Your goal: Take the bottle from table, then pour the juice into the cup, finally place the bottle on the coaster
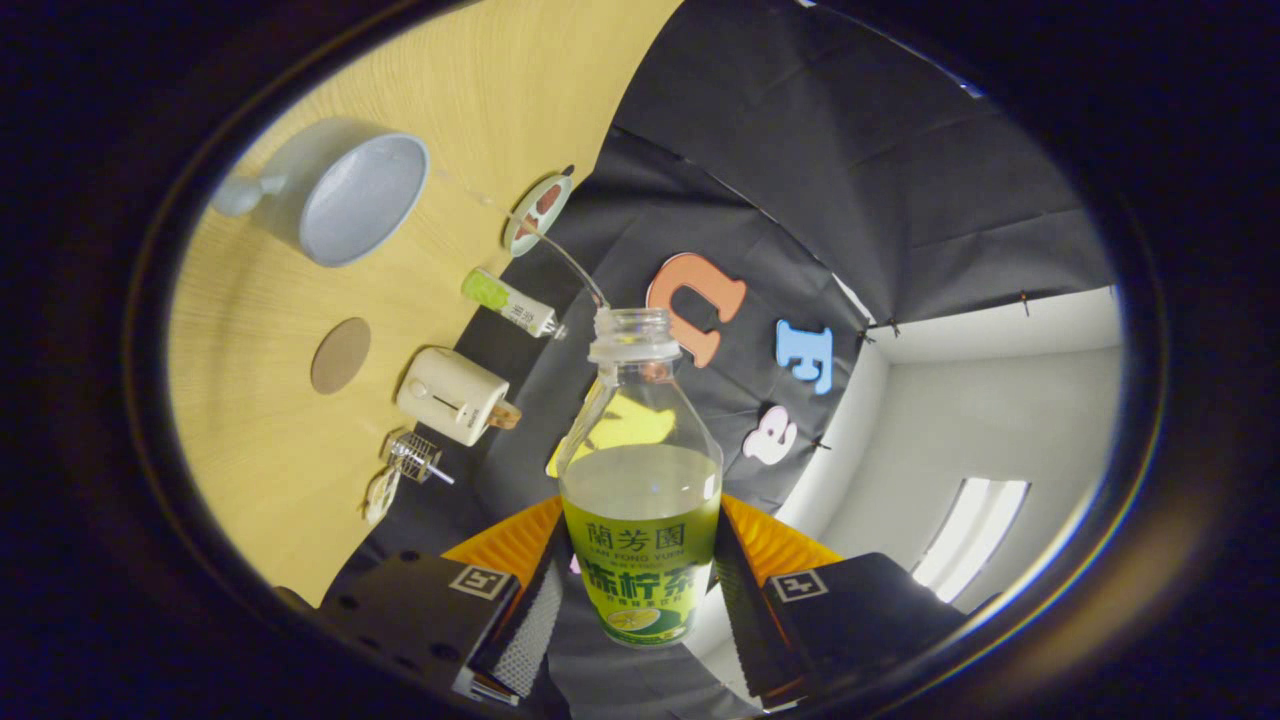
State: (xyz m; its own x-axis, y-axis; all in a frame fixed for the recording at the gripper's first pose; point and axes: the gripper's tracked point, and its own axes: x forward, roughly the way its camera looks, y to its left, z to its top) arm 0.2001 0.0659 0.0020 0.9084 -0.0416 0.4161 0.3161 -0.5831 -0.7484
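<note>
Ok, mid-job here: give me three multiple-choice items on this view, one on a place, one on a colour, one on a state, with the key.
1. Where is the bottle?
A. between the fingers of the hand-held gripper
B. on the coaster
C. inside the cup

2. What colour is the cup?
A. red
B. pale blue-grey
C. black

3. What is the state of the bottle's mouth?
A. capped
B. corked
C. open, no cap on it

Key: 1 A, both fingers press on the bottle's labelled lower body. 2 B, its wall and inside look pale blue-grey against the wooden table. 3 C, the bare threaded neck shows, and a thin stream arcs from it toward the cup.
</note>
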